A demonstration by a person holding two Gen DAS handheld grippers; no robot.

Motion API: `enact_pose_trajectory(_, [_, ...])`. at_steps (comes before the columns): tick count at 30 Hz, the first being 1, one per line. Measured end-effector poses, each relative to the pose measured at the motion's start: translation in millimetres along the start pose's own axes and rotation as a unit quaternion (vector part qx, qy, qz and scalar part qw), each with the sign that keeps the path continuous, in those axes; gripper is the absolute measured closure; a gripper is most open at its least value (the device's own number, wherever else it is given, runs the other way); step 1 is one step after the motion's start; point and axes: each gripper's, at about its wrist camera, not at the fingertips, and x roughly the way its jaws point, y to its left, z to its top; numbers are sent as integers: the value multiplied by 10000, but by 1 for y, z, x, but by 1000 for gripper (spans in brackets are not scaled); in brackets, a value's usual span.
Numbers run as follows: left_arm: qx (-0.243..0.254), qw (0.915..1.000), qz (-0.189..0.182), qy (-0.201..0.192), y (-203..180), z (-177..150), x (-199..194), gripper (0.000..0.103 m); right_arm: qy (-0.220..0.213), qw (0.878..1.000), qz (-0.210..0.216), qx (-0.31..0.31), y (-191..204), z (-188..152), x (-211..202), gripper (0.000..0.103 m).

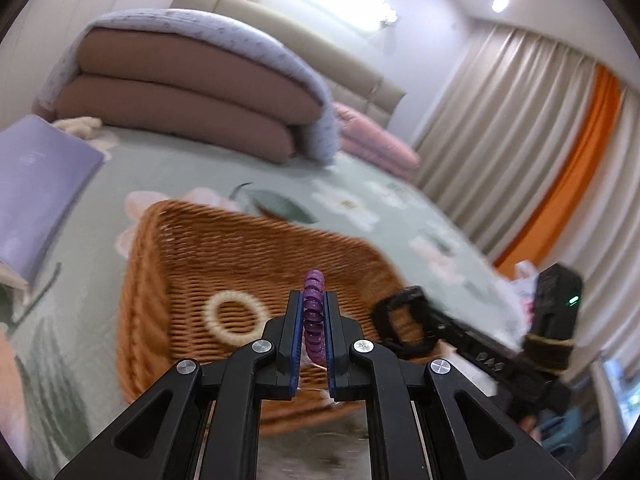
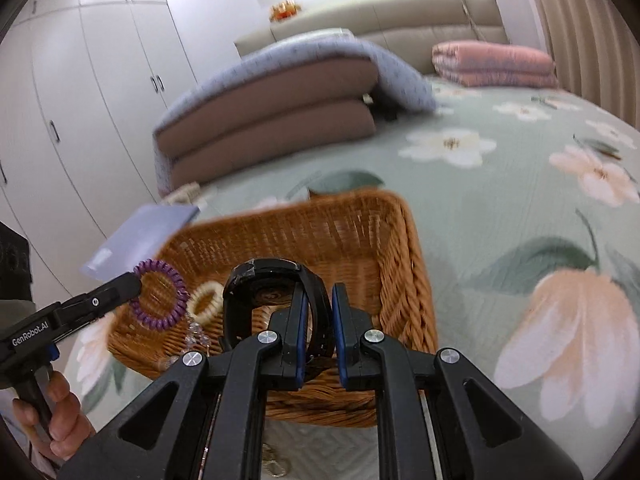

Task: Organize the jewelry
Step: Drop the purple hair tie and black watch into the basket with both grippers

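Observation:
A brown wicker basket sits on the floral bedspread. My left gripper is shut on a purple coil bracelet and holds it above the basket; the bracelet also shows in the right wrist view, with the left gripper beside it. My right gripper is shut on a black watch over the basket's near side; the watch and right gripper show in the left wrist view. A cream ring bracelet lies in the basket. A clear bead piece hangs under the purple coil.
Folded brown and lilac bedding lies behind the basket. A lilac booklet lies left of it. A pink quilt sits by the headboard. Curtains hang on the right, wardrobes on the left. A metal piece lies under my right gripper.

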Motion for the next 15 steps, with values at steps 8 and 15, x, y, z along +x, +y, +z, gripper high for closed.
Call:
enact_pose_trajectory(8, [81,9992,383,11,5,-5,7,94,66,10000,2,44,-4,-3,6,78])
enact_pose_trajectory(15, [18,9969,780,-35,12,-7,4,51,-386,9992,56,-21,-2,-2,-19,66])
